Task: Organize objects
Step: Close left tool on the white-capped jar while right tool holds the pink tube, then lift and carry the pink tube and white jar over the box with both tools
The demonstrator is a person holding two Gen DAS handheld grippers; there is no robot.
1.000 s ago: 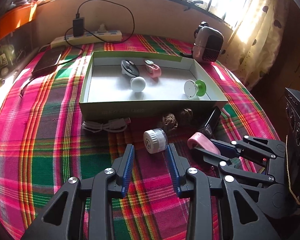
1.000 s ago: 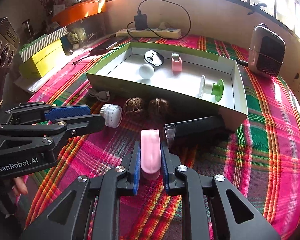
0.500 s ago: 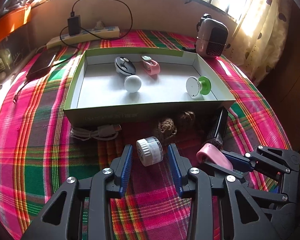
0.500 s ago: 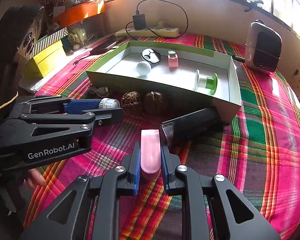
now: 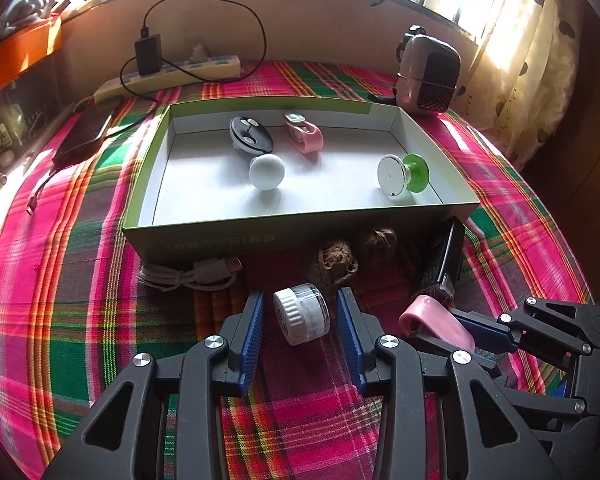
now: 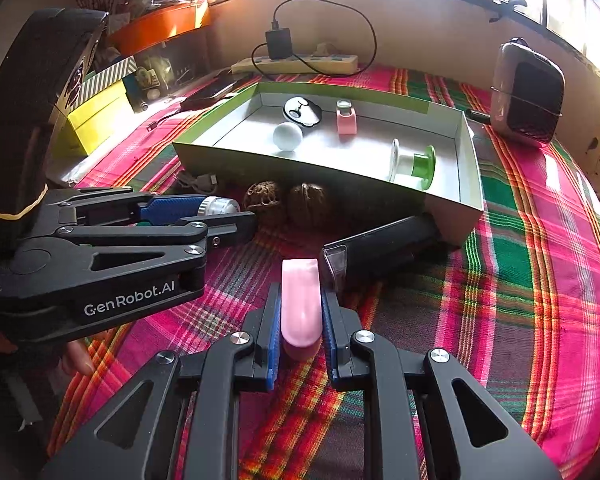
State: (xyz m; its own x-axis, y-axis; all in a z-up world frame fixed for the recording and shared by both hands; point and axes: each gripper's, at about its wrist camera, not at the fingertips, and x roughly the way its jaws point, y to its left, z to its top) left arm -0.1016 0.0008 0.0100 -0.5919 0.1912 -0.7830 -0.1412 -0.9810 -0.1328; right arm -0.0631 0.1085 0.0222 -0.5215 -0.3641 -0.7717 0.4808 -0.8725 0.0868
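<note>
L gripper: fingers spread wide, either side of a small white ribbed-cap jar lying on its side on the plaid cloth. Gaps visible both sides, pads not pressing on it. Jaws have just been opening wider w/ the jar between them. Seen from R wrist cam, L gripper reaches in from the left, jar end poking out at its tips.

R gripper: fingers clenched on a pink rounded clip-like piece, pads tight on both flanks. In L wrist view the same pink piece sits at the R gripper tips, lower right.

Green-sided open box w/ white interior, centre of the cloth. Inside: white ball, black/white oval gadget at the back wall, a second pink clip beside it, white-and-green spool toward the right wall, on its side.

Outside, along box front wall: coiled white USB cable at left, two brown walnut-like balls mid, black elongated device w/ clear end angled against the box front right corner, just beside the held pink piece.

Bkgd: power strip w/ black charger, dark phone left, small heater-like unit right rear.
</note>
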